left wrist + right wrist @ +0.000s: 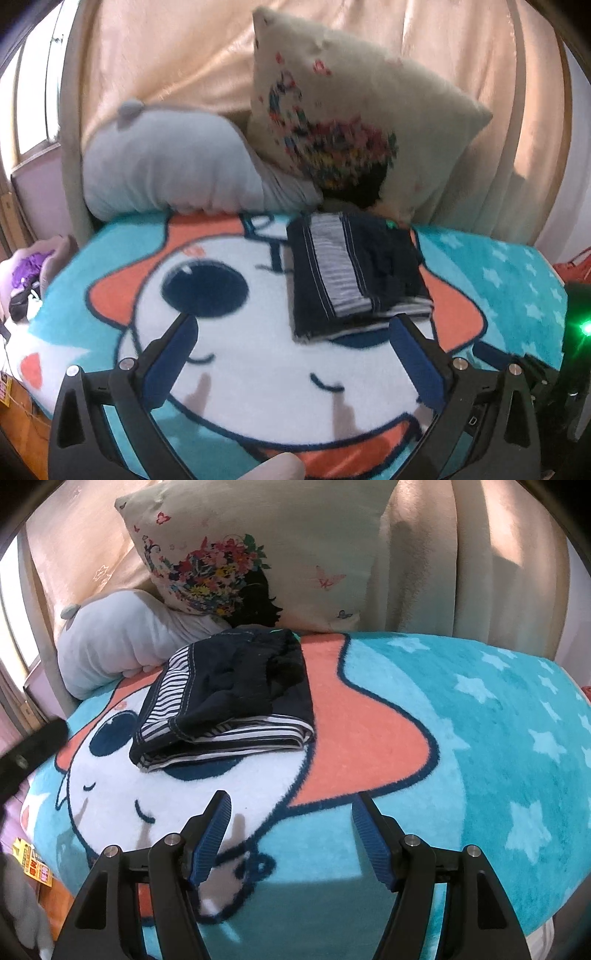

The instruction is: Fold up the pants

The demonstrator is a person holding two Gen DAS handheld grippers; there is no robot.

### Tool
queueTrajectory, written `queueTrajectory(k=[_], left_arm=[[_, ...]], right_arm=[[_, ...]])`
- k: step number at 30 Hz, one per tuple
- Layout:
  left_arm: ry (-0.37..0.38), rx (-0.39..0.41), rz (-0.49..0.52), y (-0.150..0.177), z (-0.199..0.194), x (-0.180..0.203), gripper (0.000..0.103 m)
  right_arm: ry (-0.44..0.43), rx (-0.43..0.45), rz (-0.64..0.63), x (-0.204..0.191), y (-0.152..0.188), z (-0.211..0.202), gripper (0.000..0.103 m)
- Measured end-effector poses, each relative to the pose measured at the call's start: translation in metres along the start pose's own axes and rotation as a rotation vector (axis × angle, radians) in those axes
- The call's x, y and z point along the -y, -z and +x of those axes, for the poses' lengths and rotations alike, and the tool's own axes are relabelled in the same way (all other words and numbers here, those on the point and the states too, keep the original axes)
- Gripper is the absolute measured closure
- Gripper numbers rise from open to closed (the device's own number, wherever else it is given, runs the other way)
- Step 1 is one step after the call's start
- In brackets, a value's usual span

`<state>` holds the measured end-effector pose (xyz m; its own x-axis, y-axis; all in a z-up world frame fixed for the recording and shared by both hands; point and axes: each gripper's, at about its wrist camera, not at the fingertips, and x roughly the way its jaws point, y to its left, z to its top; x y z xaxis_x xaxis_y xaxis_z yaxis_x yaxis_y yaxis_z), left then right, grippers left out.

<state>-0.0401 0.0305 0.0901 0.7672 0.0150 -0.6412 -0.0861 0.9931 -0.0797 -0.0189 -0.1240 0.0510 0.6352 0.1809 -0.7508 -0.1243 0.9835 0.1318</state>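
Left gripper [295,328] is sitting with jaws spread wide, nothing between the blue pads, hovering over the blanket. Right gripper [291,808] is doing the same: jaws apart, released, nothing held, also above the blanket.

Blanket [258,398] is covering the whole work surface: teal with pale stars on the right side, a big white cartoon face with orange ears, dark eye patches and an orange mouth. The curtain [166,55], peach-coloured, is hanging behind everything.

Cream cushion [295,554] with a floral-haired silhouette print and butterflies is leaning upright against the curtain at the far edge. Grey plush pillow [166,166] is lying to the left of it, touching the cushion's lower corner and the blanket's far edge.

Pants [354,273] are lying folded into a compact rectangular stack on the blanket, near the far edge, just in front of the cushion. Dark navy fabric with a grey-and-white striped panel showing on top and striped layers visible at the near edge in the right wrist view. They are resting on the cartoon's orange ear and partly over one dark eye patch. Neither gripper is touching them; the left gripper's right finger is sitting just short of the stack's near edge.
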Motion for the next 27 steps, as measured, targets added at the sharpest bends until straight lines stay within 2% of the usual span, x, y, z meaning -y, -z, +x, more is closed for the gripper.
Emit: queueTrajectory(k=[11, 27], left_arm=[[0.0, -0.073, -0.004, 0.005, 0.024, -0.001, 0.0], [0.037, -0.109, 0.004, 0.008, 0.029, 0.004, 0.0]], right_arm=[[0.038, -0.024, -0.025, -0.005, -0.001, 0.013, 0.03], [0.064, -0.028, -0.044, -0.005, -0.002, 0.015, 0.03]])
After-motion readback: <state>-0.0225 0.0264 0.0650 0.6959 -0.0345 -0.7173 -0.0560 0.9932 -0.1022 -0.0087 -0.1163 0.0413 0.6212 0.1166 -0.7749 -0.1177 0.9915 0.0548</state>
